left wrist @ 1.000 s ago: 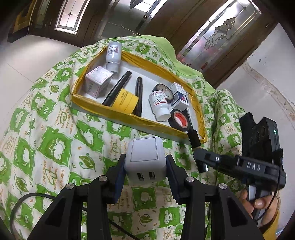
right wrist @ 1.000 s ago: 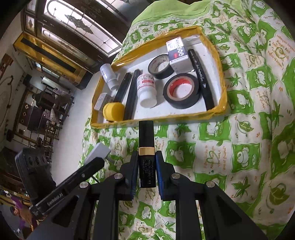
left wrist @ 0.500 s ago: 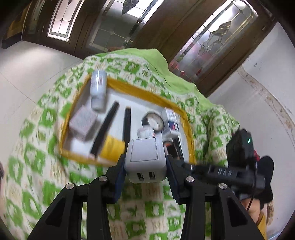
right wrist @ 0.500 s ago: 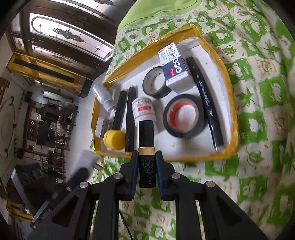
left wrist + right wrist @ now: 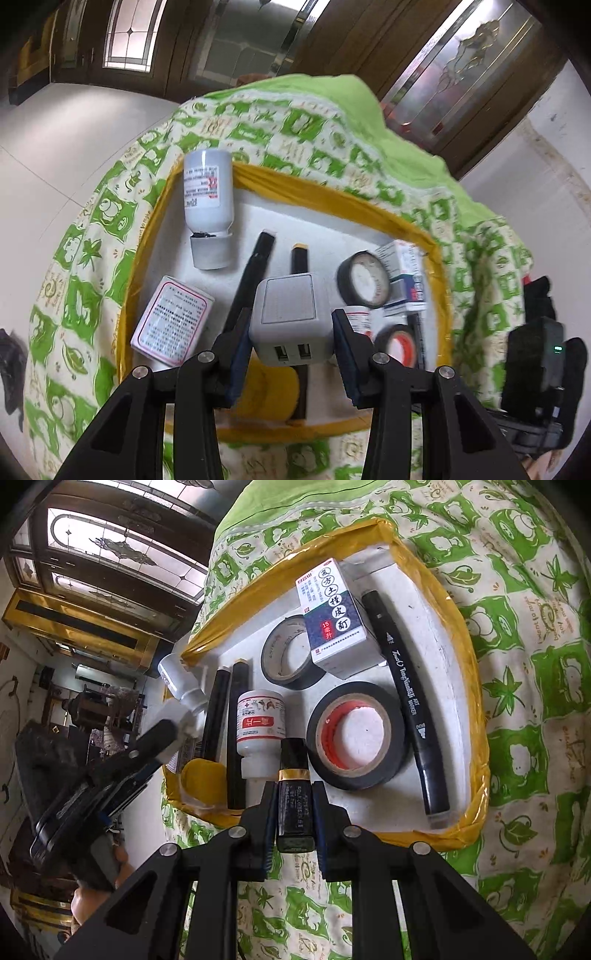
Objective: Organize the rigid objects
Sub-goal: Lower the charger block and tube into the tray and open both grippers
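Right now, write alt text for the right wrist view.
The right gripper clamps a black tube with a gold band above a yellow-rimmed tray holding tape rolls, bottles, markers and a box, on a green-patterned cloth.

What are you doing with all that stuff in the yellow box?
A person is tidying small things into the yellow-edged tray on a green patterned cloth. The left tool is clamped on a white USB charger held over the tray. The right tool grips a black tube with a gold band at the tray's near edge. Tape rolls, bottles, boxes and markers already lie inside.
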A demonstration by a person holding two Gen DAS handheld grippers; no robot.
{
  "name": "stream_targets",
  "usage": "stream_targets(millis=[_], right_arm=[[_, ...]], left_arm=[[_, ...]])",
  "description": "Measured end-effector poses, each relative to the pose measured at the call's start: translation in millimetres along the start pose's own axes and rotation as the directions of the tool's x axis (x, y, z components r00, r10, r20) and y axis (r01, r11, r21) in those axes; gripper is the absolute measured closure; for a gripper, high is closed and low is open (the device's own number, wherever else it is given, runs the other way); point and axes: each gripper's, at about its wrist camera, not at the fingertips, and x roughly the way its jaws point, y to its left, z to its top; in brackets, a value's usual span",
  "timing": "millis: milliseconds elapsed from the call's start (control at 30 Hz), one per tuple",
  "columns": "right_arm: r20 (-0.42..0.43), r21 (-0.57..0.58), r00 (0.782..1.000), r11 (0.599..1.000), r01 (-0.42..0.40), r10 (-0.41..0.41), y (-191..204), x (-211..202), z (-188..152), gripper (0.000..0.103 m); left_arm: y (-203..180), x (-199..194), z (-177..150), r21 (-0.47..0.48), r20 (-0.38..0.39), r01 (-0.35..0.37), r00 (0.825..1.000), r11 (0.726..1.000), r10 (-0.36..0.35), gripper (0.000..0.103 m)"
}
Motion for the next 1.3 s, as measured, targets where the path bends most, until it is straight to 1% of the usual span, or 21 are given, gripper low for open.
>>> stream_targets(millis=[133, 233, 367, 500, 567, 633, 700, 733, 800, 833, 867, 900, 967, 1033, 1133, 1200, 1300], right_arm=[[0.013, -0.017, 1.0, 1.0, 0.01, -0.009, 4.0, 1.5, 1.8, 0.086], [0.024, -0.043, 0.999, 0.999, 0.029, -0.028, 10.3, 4.2, 3.3, 0.086], [0.043, -0.109, 0.997, 0.992, 0.068, -0.064, 20.6, 11.1, 3.9, 0.086], [0.06, -0.147, 0.995, 0.985, 0.088, -0.08, 25.9, 13.8, 0.2, 0.085], [0.074, -0.153, 0.995, 0.985, 0.082, -0.071, 27.4, 10.5, -1.6, 0.075], [0.1, -0.161, 0.993, 0.983, 0.085, -0.069, 30.0, 3.7, -5.0, 0.069], [0.126, -0.17, 0.99, 0.981, 0.091, -0.07, 31.6, -4.5, -10.3, 0.068], [0.142, -0.177, 0.987, 0.98, 0.095, -0.07, 32.6, -10.3, -14.9, 0.067], [0.173, -0.189, 0.982, 0.976, 0.11, -0.077, 34.8, -21.6, -24.8, 0.063], [0.185, -0.19, 0.98, 0.975, 0.115, -0.079, 34.4, -26.3, -28.1, 0.057], [0.203, -0.189, 0.976, 0.974, 0.122, -0.083, 35.1, -32.1, -34.5, 0.051], [0.22, -0.189, 0.972, 0.974, 0.127, -0.085, 36.1, -37.4, -41.8, 0.049], [0.247, -0.192, 0.964, 0.97, 0.148, -0.098, 37.1, -45.9, -59.0, 0.044], [0.271, -0.196, 0.955, 0.965, 0.175, -0.118, 38.0, -50.9, -74.6, 0.035], [0.313, -0.212, 0.935, 0.947, 0.24, -0.167, 39.3, -59.8, -102.1, 0.025], [0.334, -0.219, 0.924, 0.937, 0.271, -0.189, 39.9, -63.8, -115.3, 0.023], [0.367, -0.211, 0.902, 0.924, 0.317, -0.226, 37.9, -69.8, -130.0, 0.02]], left_arm=[[2.3, 14.1, -0.3, -0.008, -0.029, -0.012, 1.0, 1.0, 0.011, 0.059], [-0.3, 18.0, 3.2, -0.001, -0.021, -0.017, 1.0, 1.0, 0.017, 0.059], [-6.1, 21.8, 8.1, 0.022, -0.014, -0.042, 0.999, 0.999, 0.042, 0.059], [-4.0, 17.8, 1.7, 0.011, -0.006, -0.028, 1.0, 1.0, 0.028, 0.059], [-3.2, 12.4, -3.4, 0.009, -0.002, -0.027, 1.0, 1.0, 0.027, 0.058], [-4.4, 2.9, -10.2, 0.016, 0.012, -0.025, 1.0, 1.0, 0.025, 0.053], [-8.0, -11.8, -19.9, 0.035, 0.039, -0.039, 0.999, 0.999, 0.037, 0.043], [-11.0, -21.9, -27.5, 0.053, 0.056, -0.049, 0.997, 0.997, 0.046, 0.04], [-15.5, -37.2, -42.7, 0.084, 0.087, -0.083, 0.993, 0.993, 0.075, 0.03], [-16.5, -43.8, -50.1, 0.097, 0.102, -0.098, 0.991, 0.99, 0.088, 0.028], [-17.5, -51.9, -61.1, 0.111, 0.122, -0.121, 0.987, 0.986, 0.108, 0.021], [-18.1, -59.2, -73.2, 0.124, 0.139, -0.148, 0.982, 0.981, 0.131, 0.013], [-17.0, -70.8, -95.4, 0.138, 0.168, -0.2, 0.97, 0.97, 0.176, 0.006], [-14.4, -79.7, -118.6, 0.127, 0.184, -0.23, 0.961, 0.965, 0.205, 0.004], [-11.6, -89.4, -146.1, 0.078, 0.184, -0.221, 0.962, 0.972, 0.203, 0.003], [-16.1, -96.2, -152.9, 0.081, 0.202, -0.236, 0.955, 0.968, 0.215, 0.003], [-22.2, -106.9, -156.6, 0.1, 0.258, -0.254, 0.94, 0.962, 0.222, 0.002]])
